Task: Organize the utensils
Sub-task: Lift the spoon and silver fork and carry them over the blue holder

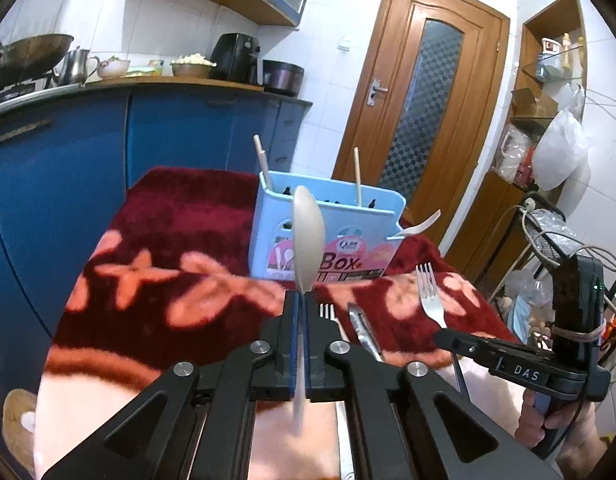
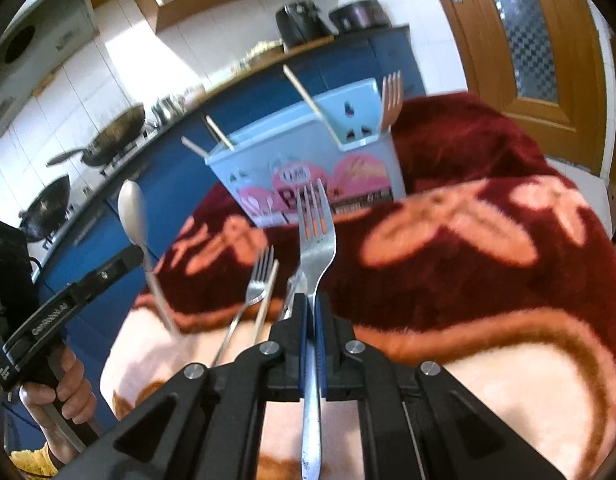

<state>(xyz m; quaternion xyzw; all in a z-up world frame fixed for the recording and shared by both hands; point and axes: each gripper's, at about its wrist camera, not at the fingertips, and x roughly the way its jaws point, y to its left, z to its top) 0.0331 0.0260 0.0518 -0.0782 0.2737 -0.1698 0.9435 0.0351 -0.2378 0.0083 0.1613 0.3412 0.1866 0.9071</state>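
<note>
The left gripper point(image 1: 302, 300) is clamped on a pale spoon point(image 1: 308, 236), bowl upward; the right gripper point(image 2: 311, 300) pinches a steel fork point(image 2: 315, 232) by its handle, tines toward the blue utensil box point(image 1: 327, 236) at the far side of the red blanket point(image 1: 168, 220). Both grips sit low on thin handles, so either utensil could pivot or slip on the way in; the light box could tip if nudged, and a second fork point(image 2: 258, 280) remains near.

Left hand-held gripper point(image 1: 302, 300) clamped on spoon point(image 1: 308, 236), bowl up, in front of blue box point(image 1: 327, 232). Chopsticks point(image 1: 357, 176) upright in box, white spoon point(image 1: 421, 224) at its right edge. Right hand-held gripper point(image 1: 451, 336) gripping fork point(image 1: 429, 292), tines up. Second fork point(image 1: 327, 312) and tongs point(image 1: 363, 332) flat on red blanket point(image 1: 168, 240).
</note>
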